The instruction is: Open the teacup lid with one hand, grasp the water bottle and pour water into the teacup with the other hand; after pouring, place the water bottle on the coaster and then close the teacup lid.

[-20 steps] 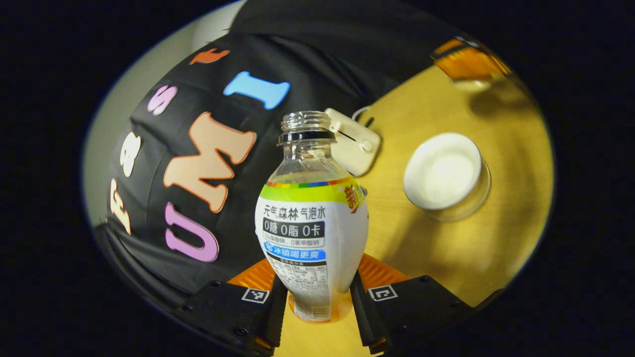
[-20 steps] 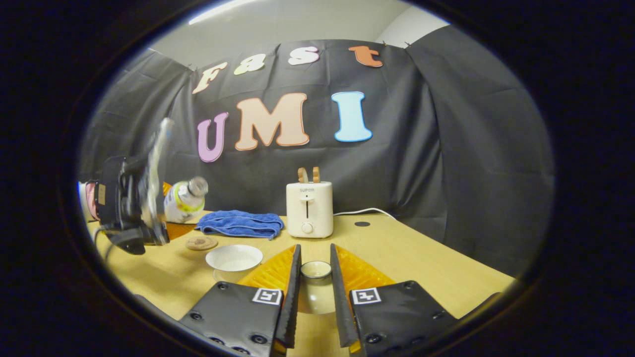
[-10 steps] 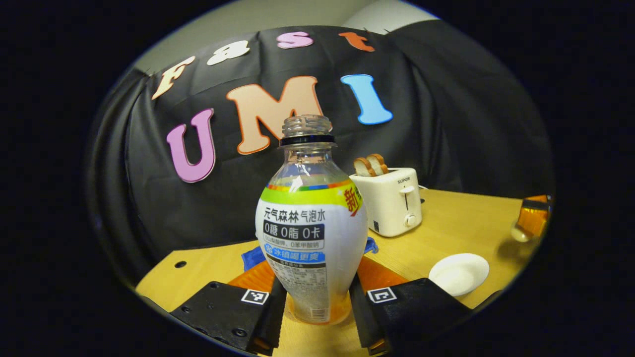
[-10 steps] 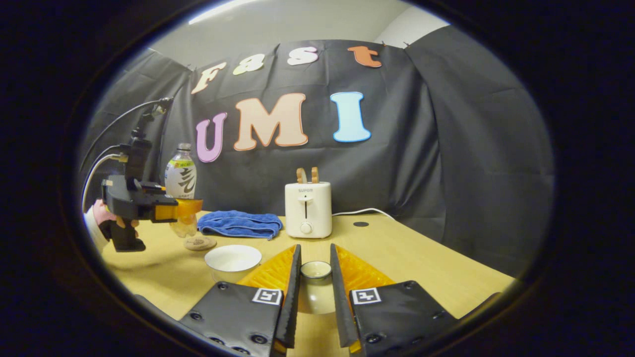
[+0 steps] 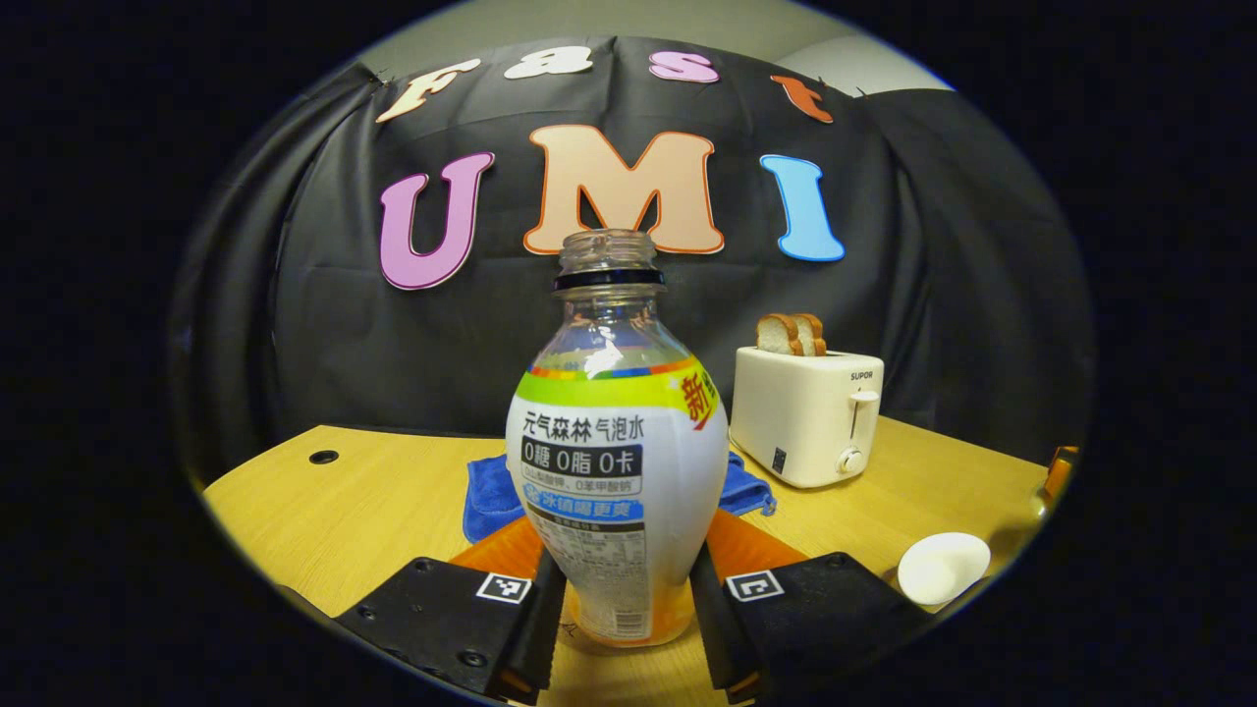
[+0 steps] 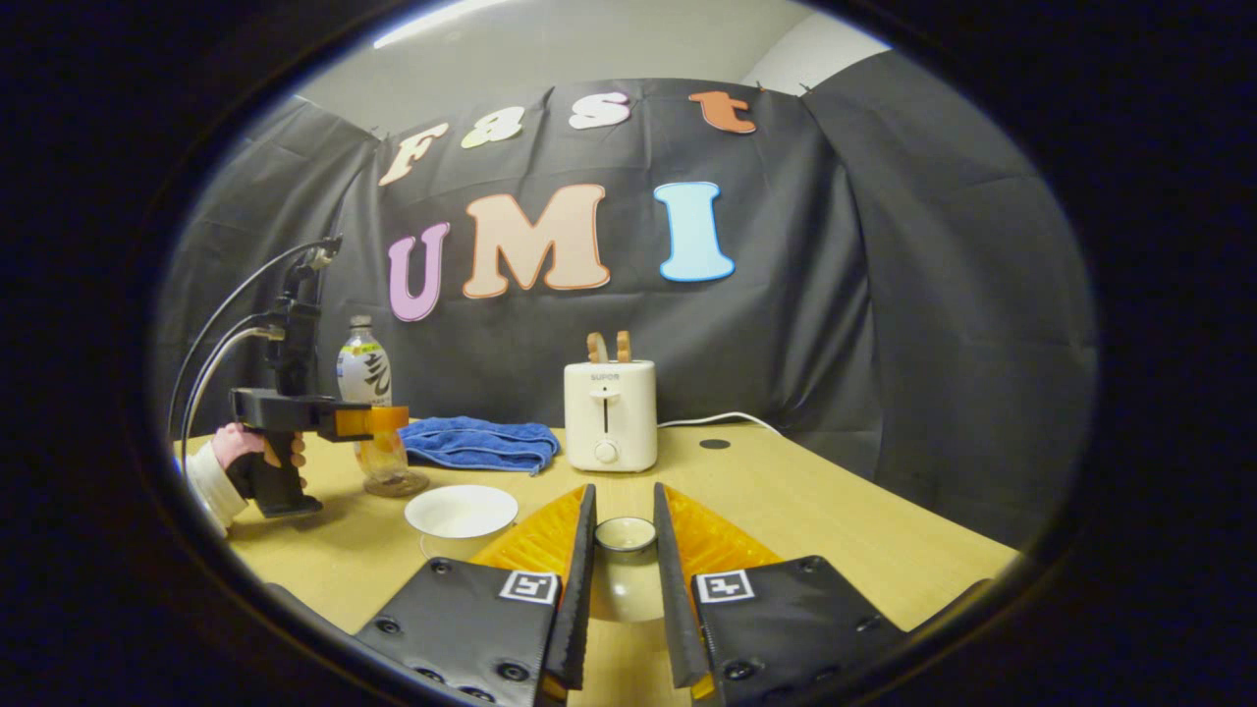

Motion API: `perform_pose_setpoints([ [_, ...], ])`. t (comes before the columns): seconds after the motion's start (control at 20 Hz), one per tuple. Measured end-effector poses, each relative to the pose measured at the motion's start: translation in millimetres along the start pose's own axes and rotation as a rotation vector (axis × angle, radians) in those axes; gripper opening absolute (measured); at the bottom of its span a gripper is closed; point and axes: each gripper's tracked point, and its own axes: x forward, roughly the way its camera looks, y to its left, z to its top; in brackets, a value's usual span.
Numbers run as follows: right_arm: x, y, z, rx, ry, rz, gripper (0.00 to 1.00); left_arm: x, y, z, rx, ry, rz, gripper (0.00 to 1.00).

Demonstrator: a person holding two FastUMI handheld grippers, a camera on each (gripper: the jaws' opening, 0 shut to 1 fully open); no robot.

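Note:
The uncapped water bottle (image 5: 617,462) stands upright between the fingers of my left gripper (image 5: 623,589), which is shut on its lower body. In the right gripper view the same bottle (image 6: 362,371) has its base down at the round coaster (image 6: 401,485), with the left gripper (image 6: 378,420) around it and a hand (image 6: 236,450) behind. My right gripper (image 6: 625,511) is shut on the pale teacup lid (image 6: 625,550), held just above the table. The white teacup (image 6: 462,513) sits uncovered between the two grippers; in the left gripper view the teacup (image 5: 943,567) is at the lower right.
A cream toaster (image 6: 609,414) with bread slices stands at the back of the wooden table (image 6: 805,511), its cord trailing right. A blue towel (image 6: 478,442) lies left of it, behind the coaster. The same toaster (image 5: 807,417) and towel (image 5: 488,496) appear behind the bottle.
The left gripper swung the bottle from tilted back to upright, then lowered it leftward onto the coaster spot. The right gripper kept still with the lid.

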Motion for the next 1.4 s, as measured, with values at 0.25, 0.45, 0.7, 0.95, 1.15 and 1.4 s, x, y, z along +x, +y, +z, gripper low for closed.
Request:
perform_pose_setpoints([
  [0.25,1,-1,0,0.0,-0.001,-0.008,0.37,5,4,-10,0.009,0.021,0.011,0.58],
  [0.45,0,-1,0,0.0,-0.001,-0.009,0.37,6,5,-14,0.01,0.032,0.01,0.6],
  [0.7,0,-1,0,0.001,-0.001,-0.009,0.36,7,3,-20,0.003,0.047,0.001,0.67],
  [0.95,0,-1,0,0.001,-0.001,-0.009,0.37,3,4,-17,-0.008,0.029,0.001,0.85],
  [1.15,0,-1,1,0.0,0.0,-0.008,0.38,-11,1,-14,0.017,0.002,-0.004,0.87],
  [1.4,0,0,1,0.0,-0.001,-0.011,0.38,-37,1,-13,0.005,-0.028,-0.017,0.87],
])
